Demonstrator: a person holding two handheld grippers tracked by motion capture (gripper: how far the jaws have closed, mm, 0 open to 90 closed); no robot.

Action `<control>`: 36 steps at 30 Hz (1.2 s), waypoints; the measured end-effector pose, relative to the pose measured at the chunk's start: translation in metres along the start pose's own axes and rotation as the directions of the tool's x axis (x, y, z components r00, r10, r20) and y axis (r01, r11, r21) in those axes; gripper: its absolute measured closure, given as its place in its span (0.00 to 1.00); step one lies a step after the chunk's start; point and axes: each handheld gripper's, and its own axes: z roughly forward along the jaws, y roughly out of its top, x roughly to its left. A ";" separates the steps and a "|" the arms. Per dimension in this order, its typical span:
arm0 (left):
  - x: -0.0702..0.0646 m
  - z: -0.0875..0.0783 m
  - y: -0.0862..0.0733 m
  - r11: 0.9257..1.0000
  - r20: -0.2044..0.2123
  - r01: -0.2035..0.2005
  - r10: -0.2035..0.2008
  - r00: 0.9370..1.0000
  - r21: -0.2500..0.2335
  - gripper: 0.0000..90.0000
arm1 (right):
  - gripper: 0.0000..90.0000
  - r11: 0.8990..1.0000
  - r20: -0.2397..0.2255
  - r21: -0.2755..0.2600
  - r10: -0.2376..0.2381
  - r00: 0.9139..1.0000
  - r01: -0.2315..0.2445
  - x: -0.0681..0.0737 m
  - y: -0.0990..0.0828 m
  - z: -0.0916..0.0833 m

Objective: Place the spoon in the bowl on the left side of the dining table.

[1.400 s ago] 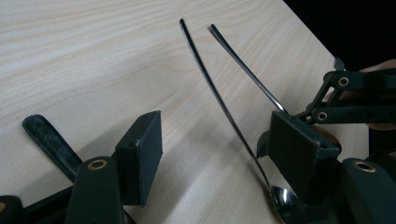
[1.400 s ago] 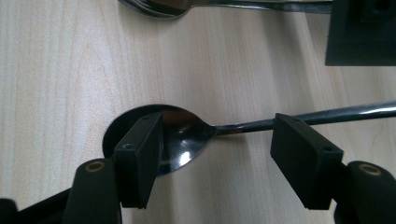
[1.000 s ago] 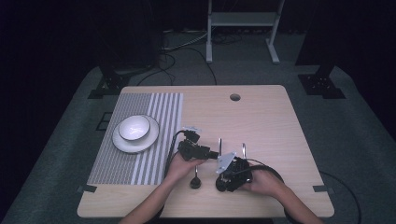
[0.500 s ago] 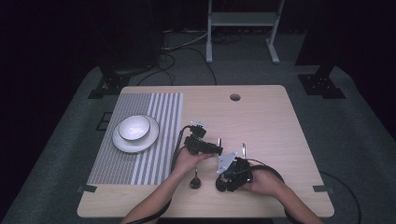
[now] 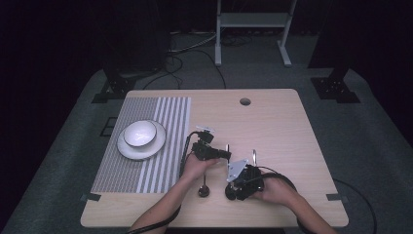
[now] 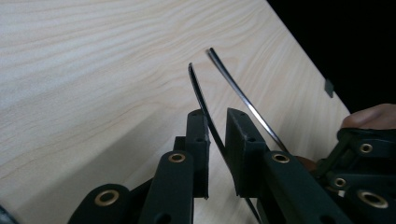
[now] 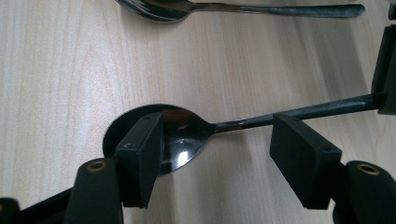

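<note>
While the left gripper [image 6: 215, 140] pinches a slim metal handle between its flat black pads, its jaws have just been closing on it, and they now press the handle from both sides. That handle belongs to the near spoon [image 5: 204, 187], whose dark bowl lies on the table close to the front edge in the high view; its long axis runs from that bowl away from the person, up to the left gripper [image 5: 225, 155] above it. In the left gripper view the handle is a thin, gently curved strip of polished steel rising past the pads, and a second thin handle [image 6: 243, 100] stands just beside it.

The right gripper [image 7: 217, 156] stands wide, unclenched, its pads on either side of the spoon's oval bowl [image 7: 180, 140] without pressing it. The bowl is glossy and mirror-like, its stem reaching rightward. A second spoon [image 7: 187, 8] lies farther off, roughly parallel.

The table [image 5: 292, 126] is pale wood with fine grain. At its left a striped placemat [image 5: 160, 117] carries a white plate [image 5: 127, 148] with a white bowl [image 5: 140, 134] on it.
</note>
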 end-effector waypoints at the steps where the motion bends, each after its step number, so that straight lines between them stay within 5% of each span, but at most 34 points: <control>1: 0.000 0.000 0.000 1.000 -0.001 -0.002 0.002 1.000 -0.002 0.90 | 0.37 1.000 0.001 -0.003 0.009 1.000 -0.009 0.000 -0.001 0.000; 11: -0.010 -0.015 0.002 0.996 0.059 -0.006 0.011 0.998 -0.085 0.96 | 0.34 0.995 -0.001 -0.031 0.095 0.995 -0.095 -0.007 -0.018 -0.011; 15: -0.020 -0.022 0.007 0.994 0.087 -0.025 0.035 0.996 -0.106 0.99 | 0.33 0.984 -0.002 -0.071 0.162 0.987 -0.162 -0.011 -0.029 -0.020; 36: -0.038 -0.043 0.024 0.986 0.070 -0.091 0.101 0.992 -0.142 0.99 | 0.31 0.933 -0.008 -0.160 0.325 0.946 -0.322 -0.026 -0.062 -0.045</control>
